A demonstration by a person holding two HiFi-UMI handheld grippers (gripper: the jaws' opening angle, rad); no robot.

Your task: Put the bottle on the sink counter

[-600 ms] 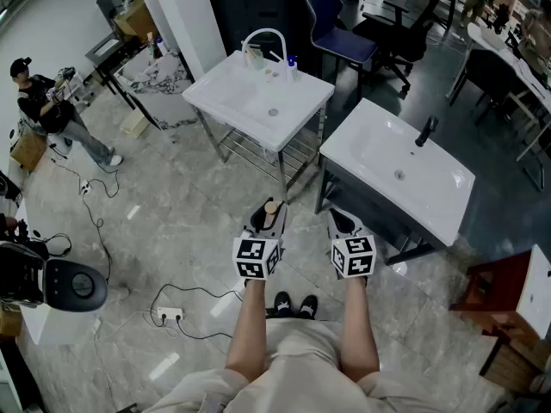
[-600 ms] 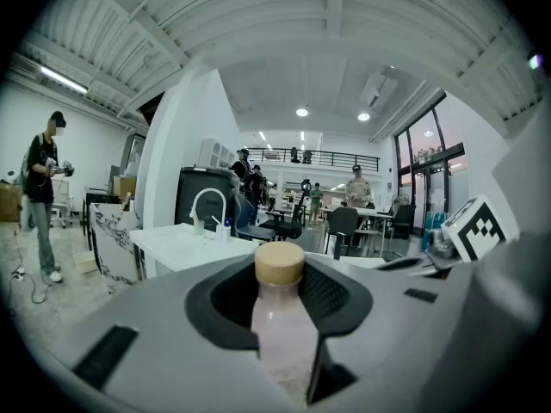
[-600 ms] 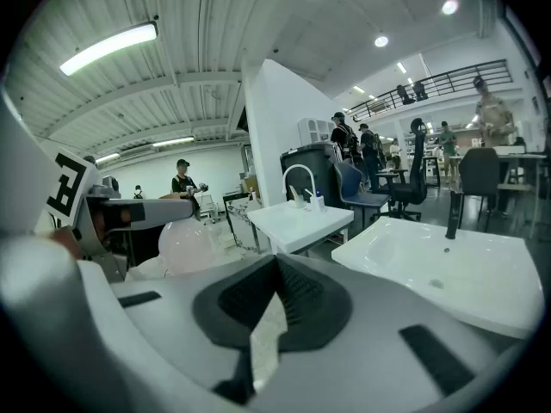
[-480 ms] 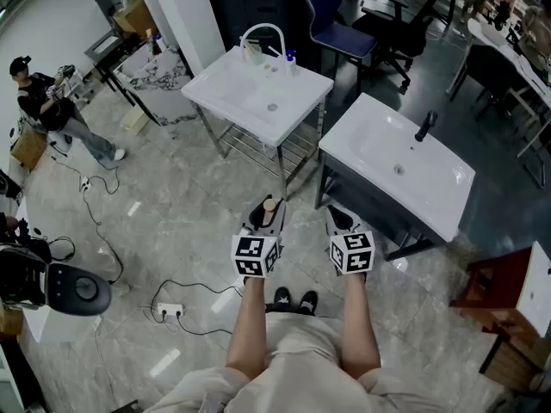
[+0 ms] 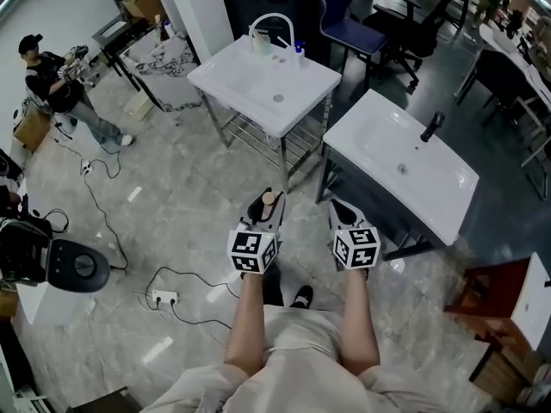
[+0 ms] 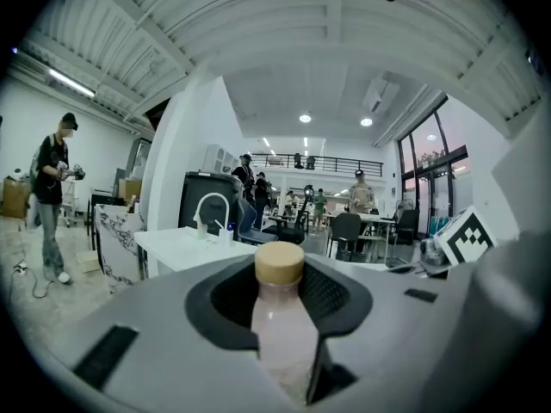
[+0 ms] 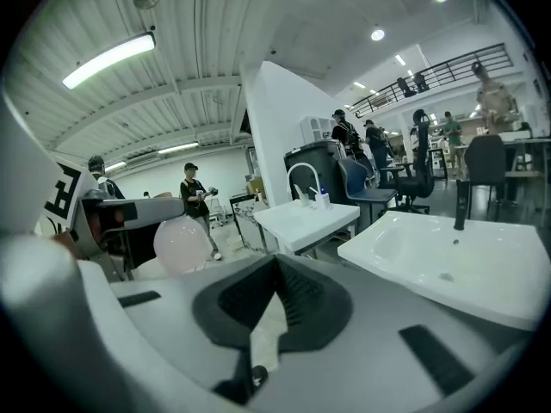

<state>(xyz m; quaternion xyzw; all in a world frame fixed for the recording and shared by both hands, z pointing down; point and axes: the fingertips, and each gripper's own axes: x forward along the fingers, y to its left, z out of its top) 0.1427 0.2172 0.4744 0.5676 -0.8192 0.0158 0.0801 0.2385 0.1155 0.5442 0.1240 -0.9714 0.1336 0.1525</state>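
A clear bottle (image 5: 268, 200) with a tan cap and pale pink liquid stands upright between the jaws of my left gripper (image 5: 263, 210), which is shut on it. In the left gripper view the bottle (image 6: 281, 325) fills the gap of the left gripper (image 6: 281, 292). My right gripper (image 5: 343, 214) hangs beside it, shut and empty; in its own view the right gripper (image 7: 272, 310) shows only a thin slit. Ahead stand two white sink counters: one with a white arched faucet (image 5: 250, 83), one with a black faucet (image 5: 379, 140). Both grippers are over the floor, short of the sinks.
A person (image 5: 58, 93) stands at the far left. A black and white machine (image 5: 60, 265) and a power strip with cables (image 5: 160, 298) lie on the floor to my left. Office chairs (image 5: 344, 15) stand behind the sinks, and a reddish stool (image 5: 495, 295) at the right.
The person holding the grippers has stepped; one shoe now shows instead of two. Both grippers have shifted slightly toward the sinks, the bottle still gripped.
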